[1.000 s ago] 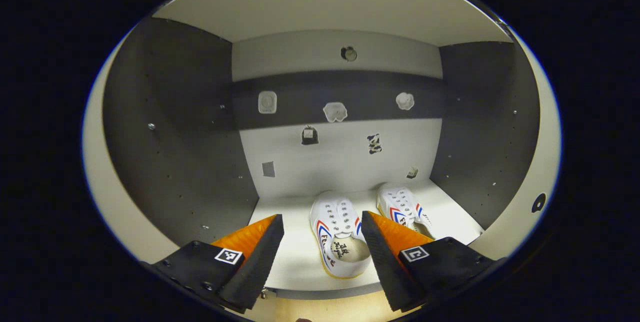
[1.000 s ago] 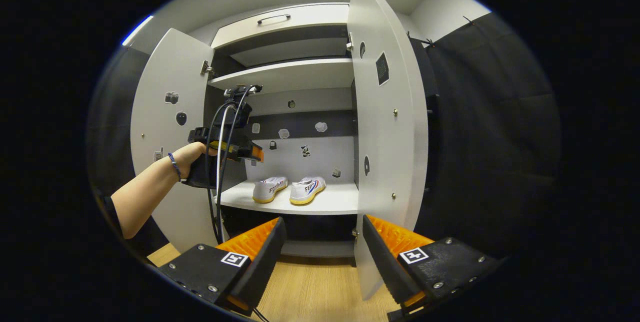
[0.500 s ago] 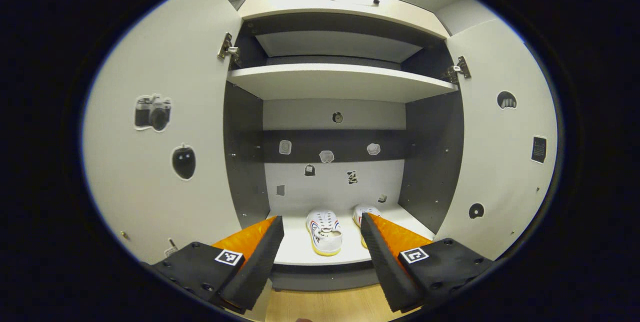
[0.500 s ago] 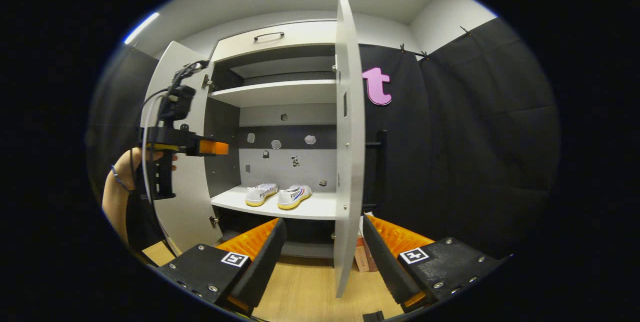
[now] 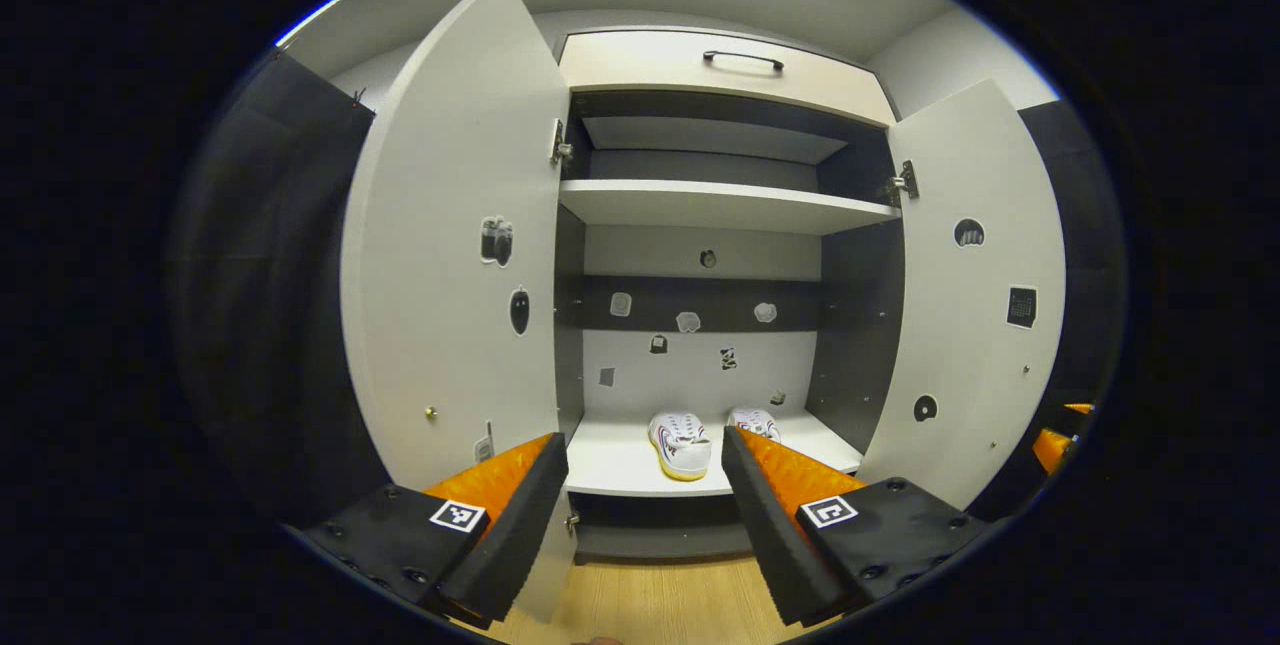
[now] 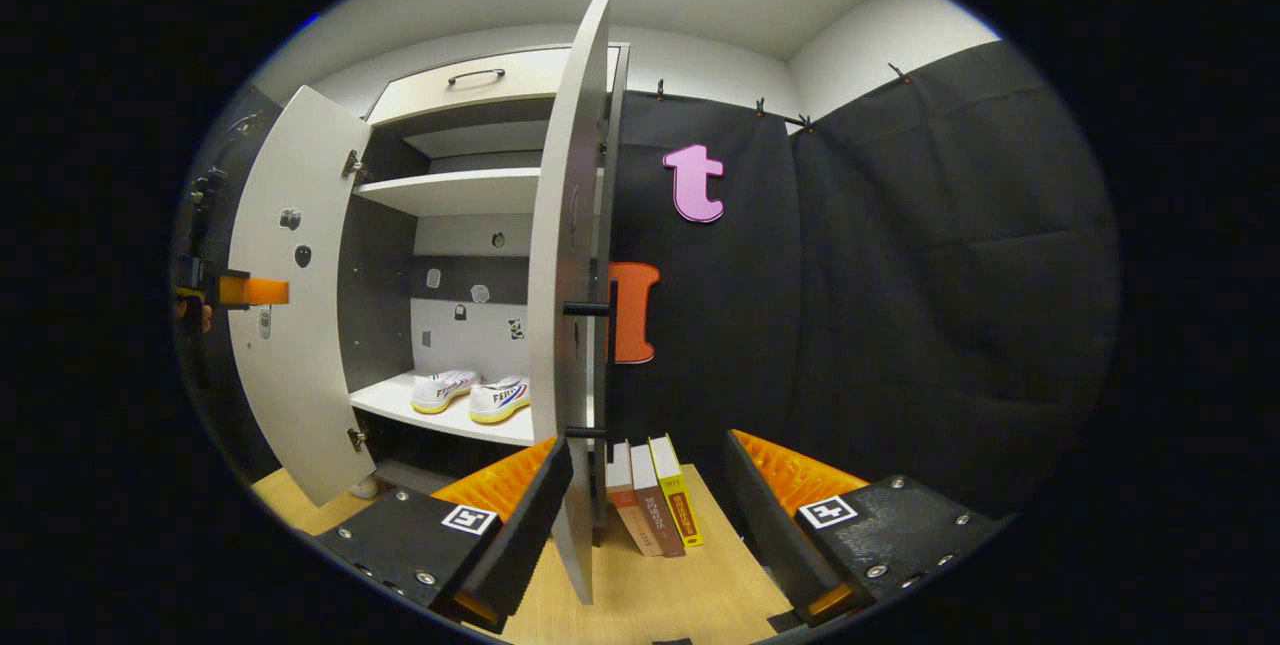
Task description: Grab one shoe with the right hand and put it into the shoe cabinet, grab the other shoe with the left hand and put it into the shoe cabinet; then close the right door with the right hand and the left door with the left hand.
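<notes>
Both shoes shelved, doors yet to close.

The 2 shoes [image 5: 680, 430] [image 5: 755, 420] sit side by side on the cabinet's lower shelf [image 5: 615, 460]. The right gripper [image 6: 645, 505], jaws apart and empty, faces the right door [image 6: 565, 285] edge-on; a push past its handle [image 6: 585, 309] could miss. The left gripper [image 5: 645, 505] is likewise open, and swinging the left door [image 5: 460, 245] could clip it.
</notes>
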Demonstrator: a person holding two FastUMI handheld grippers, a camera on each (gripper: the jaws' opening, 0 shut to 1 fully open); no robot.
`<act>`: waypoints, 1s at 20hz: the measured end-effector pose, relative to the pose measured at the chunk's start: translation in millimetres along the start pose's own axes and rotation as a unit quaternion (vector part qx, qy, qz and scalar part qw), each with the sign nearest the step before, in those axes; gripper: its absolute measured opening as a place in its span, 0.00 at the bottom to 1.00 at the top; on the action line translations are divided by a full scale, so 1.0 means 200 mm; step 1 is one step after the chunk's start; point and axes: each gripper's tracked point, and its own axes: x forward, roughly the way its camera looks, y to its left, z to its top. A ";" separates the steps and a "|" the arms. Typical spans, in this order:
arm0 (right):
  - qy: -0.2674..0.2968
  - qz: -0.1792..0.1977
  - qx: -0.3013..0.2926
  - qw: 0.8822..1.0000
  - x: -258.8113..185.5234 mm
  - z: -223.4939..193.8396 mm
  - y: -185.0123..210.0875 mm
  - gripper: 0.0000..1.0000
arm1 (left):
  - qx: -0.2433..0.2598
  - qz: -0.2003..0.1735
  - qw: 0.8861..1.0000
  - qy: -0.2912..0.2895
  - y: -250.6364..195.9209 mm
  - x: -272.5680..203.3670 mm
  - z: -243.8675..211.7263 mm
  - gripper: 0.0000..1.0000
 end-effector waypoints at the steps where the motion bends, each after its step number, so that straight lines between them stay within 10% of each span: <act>1: -0.003 0.001 -0.002 1.000 0.04 0.01 -0.01 0.94 | -0.001 0.008 1.000 -0.004 0.04 -0.03 0.02 0.98; 16: -0.002 0.039 -0.041 0.998 0.20 0.08 0.13 0.91 | -0.029 0.090 0.995 -0.010 0.45 -0.23 0.03 0.96; 20: -0.007 0.063 -0.039 0.997 0.20 0.10 0.29 0.73 | -0.024 0.089 0.996 -0.003 0.47 -0.23 0.00 0.96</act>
